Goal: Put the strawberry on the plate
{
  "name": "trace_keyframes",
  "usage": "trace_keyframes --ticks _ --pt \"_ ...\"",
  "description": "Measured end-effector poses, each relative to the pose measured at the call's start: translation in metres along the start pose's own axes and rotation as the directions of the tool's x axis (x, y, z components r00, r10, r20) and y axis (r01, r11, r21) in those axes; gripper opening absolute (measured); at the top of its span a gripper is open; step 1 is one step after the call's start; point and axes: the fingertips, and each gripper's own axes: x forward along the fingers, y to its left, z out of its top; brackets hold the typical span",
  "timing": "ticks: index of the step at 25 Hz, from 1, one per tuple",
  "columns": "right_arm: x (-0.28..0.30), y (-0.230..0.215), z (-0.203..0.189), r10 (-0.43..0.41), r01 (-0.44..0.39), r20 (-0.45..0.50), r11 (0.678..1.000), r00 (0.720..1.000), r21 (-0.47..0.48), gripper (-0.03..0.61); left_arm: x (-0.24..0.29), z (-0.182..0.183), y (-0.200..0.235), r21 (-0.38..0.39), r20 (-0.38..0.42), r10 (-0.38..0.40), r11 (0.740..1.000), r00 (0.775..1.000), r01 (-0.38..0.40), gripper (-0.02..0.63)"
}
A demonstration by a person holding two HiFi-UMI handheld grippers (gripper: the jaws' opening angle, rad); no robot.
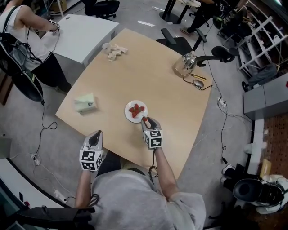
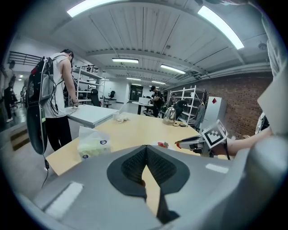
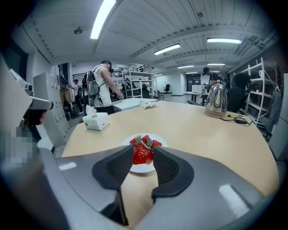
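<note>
Tissue box [image 1: 85, 103], kettle [image 1: 185, 64], white side table [image 1: 85, 33], standing person [image 1: 20, 33]

A pale wooden surface [image 1: 148, 67] stands on grey floor [image 1: 130, 12], with a white desk [image 1: 85, 36] beside it. White shelving [image 1: 258, 38], a brick wall [image 2: 243, 99] and ceiling strip lights [image 3: 102, 18] surround them.

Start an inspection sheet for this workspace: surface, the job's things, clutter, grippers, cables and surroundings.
Surface: tan table, mostly bare.
Job's things: white plate near the front edge with strawberries on it; one more strawberry held at the plate's near rim.
Clutter: tissue pack, crumpled cloth, kettle, mouse.
Grippers: right gripper jaws closed on the strawberry; left gripper jaws together, empty, at the table's near edge.
Cables: table cable by the mouse; floor cable on the left.
Surroundings: white table, standing person, shelving.
</note>
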Motion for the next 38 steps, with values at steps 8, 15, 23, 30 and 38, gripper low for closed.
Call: trace_keyframes --ticks 8,15,23,30,38 --pt "0.03 0.002 -0.014 0.023 -0.023 -0.051 1.0 0.998 0.012 0.144 0.018 -0.003 0.016 -0.011 -0.029 0.013 1.0 0.999 -0.014 0.02" --pt "0.049 -0.003 -0.015 0.03 -0.028 -0.069 0.999 0.997 0.027 0.144 0.03 -0.003 0.028 -0.024 -0.051 0.024 0.999 0.998 -0.025 0.02" --pt "0.064 -0.006 -0.02 0.03 -0.026 -0.092 0.999 0.995 0.042 0.144 0.041 -0.005 0.039 -0.034 -0.077 0.036 0.999 0.996 -0.038 0.02" --pt "0.067 -0.009 -0.023 0.035 -0.03 -0.091 0.998 0.995 0.056 0.146 0.047 -0.009 0.037 -0.041 -0.089 0.031 0.999 0.996 -0.035 0.02" --pt "0.066 -0.008 -0.026 0.039 -0.033 -0.095 0.997 0.995 0.066 0.15 0.047 -0.01 0.035 -0.044 -0.091 0.029 0.998 0.995 -0.033 0.02"
